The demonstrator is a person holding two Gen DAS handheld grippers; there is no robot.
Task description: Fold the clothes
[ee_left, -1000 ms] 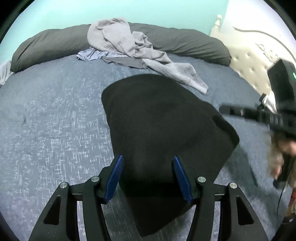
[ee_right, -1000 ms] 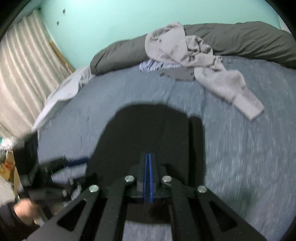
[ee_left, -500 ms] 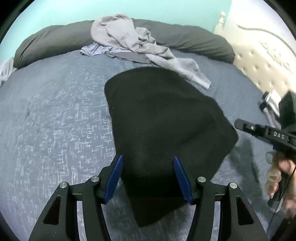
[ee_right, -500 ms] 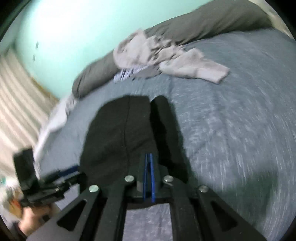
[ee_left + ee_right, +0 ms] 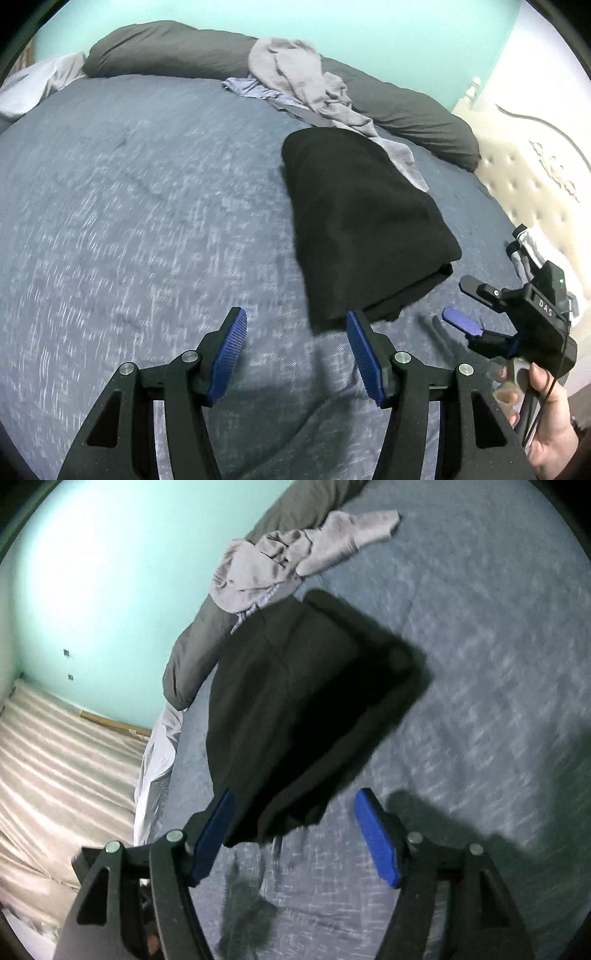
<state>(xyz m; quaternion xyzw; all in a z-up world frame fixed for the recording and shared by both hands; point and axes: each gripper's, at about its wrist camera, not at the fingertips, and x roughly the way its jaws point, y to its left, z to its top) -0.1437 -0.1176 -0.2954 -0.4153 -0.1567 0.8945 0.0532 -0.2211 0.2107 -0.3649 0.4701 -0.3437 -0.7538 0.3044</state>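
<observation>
Black garment (image 5: 362, 221) lies folded on the bed (image 5: 147, 221), near the grey clothes pile (image 5: 303, 85).
Soft and limp, likely light; best pinched at its layered near edge. Left tool (image 5: 295, 354) spread, empty; right tool (image 5: 295, 838) opening, pads off the cloth.

Folded black garment (image 5: 365, 225) on bed (image 5: 147, 206); left gripper (image 5: 295, 354) open, empty.

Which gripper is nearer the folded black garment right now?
Right. The right gripper, jaws opening, has the black garment's near edge between its fingers; the left gripper sits off its near-left corner.
</observation>
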